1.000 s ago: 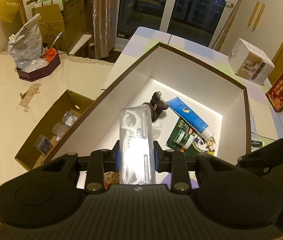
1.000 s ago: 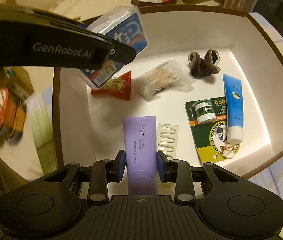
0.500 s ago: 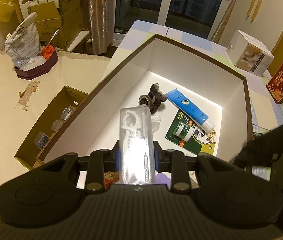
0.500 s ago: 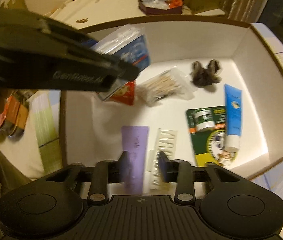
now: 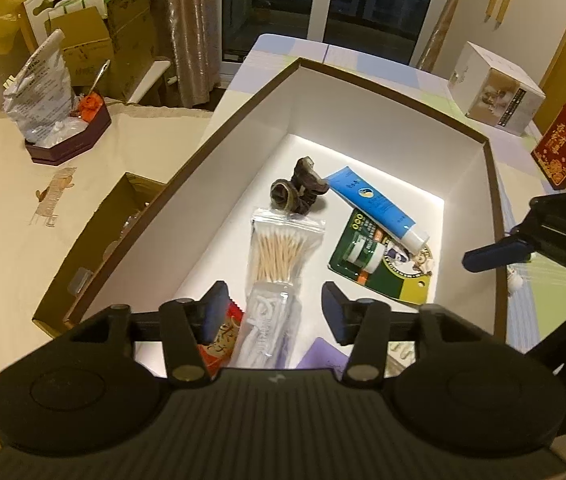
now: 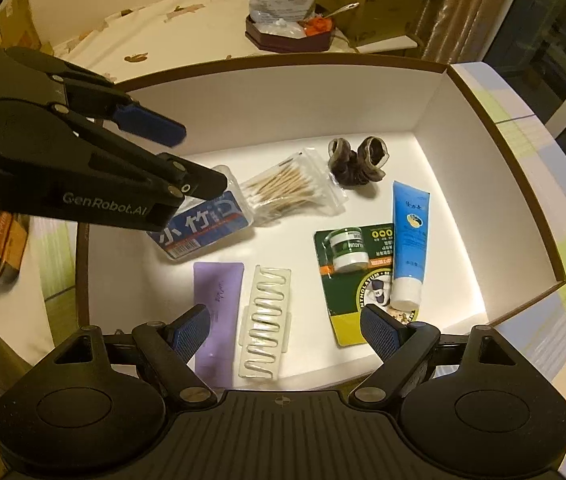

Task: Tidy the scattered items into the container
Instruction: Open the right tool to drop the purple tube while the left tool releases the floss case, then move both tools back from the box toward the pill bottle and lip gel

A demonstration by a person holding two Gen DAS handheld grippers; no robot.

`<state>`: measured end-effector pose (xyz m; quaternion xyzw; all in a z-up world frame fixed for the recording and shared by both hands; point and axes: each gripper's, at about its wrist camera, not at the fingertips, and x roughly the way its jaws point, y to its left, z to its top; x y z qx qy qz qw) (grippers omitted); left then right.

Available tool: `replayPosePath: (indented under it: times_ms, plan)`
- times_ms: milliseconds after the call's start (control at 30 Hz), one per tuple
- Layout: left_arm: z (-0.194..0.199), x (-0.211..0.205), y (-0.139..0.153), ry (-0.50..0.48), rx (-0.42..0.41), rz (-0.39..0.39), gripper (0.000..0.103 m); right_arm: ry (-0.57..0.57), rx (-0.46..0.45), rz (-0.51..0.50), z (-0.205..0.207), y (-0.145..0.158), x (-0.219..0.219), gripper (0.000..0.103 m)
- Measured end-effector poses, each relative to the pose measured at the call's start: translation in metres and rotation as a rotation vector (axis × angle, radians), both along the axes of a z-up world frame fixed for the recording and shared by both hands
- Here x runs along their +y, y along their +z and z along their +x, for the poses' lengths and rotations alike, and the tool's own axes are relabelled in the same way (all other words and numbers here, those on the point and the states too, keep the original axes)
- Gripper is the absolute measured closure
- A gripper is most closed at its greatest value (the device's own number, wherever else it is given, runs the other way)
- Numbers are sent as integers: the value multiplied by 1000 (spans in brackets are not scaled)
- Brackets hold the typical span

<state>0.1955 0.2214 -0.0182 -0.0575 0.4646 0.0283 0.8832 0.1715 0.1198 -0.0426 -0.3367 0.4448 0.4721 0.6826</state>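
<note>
Hovering with both tools spread over the container [image 6: 483, 92]
Your left gripper [image 5: 275, 308] and right gripper [image 6: 283, 326] grip nothing; the floss box [image 6: 203, 224] and purple tube [image 6: 217, 312] lie inside. Withdraw carelessly and you could clip its rim.

Dark glass doors [image 5: 325, 4], beige curtain [image 5: 191, 28] (warm light).

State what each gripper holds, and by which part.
Nothing: the left gripper and right gripper are both open above the box.
</note>
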Motion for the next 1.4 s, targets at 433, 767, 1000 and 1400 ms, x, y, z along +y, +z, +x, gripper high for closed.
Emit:
replayPosePath:
  times_ms: [433, 767, 1000, 1400]
  plan:
    - [0, -5, -2, -7, 1, 24, 39, -7, -15, 15, -7, 1, -8, 15]
    - [-4, -10, 2, -11, -8, 48, 34, -21, -30, 33, -16, 11, -15, 15]
    - [-8, -15, 11, -9, -26, 55, 32, -35, -45, 47, -22, 20, -23, 15]
    - [-23, -33, 40, -12, -106, 96, 17, -126, -34, 137, -38, 40, -52, 15]
